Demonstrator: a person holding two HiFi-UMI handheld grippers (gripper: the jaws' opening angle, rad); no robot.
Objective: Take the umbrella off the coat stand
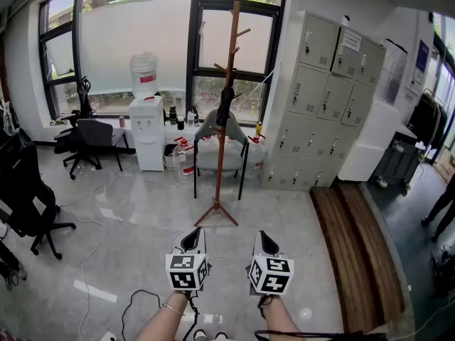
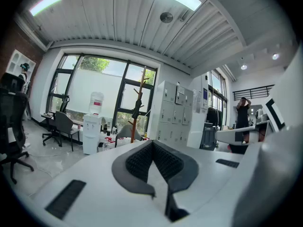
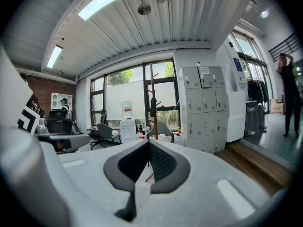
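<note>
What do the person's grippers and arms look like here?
The left gripper and right gripper are white shells with dark ribbed fingers; each carries a cube of black-and-white square markers. Forearms are unsleeved; a thin bracelet circles the left wrist.

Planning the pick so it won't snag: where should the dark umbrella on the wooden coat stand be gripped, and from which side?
Probably the folded body of the umbrella, just under its top. It hangs near upright and slim, close against the pole of the coat stand, so closing across it should hold. Come level from the open front side, then lift it off.
</note>
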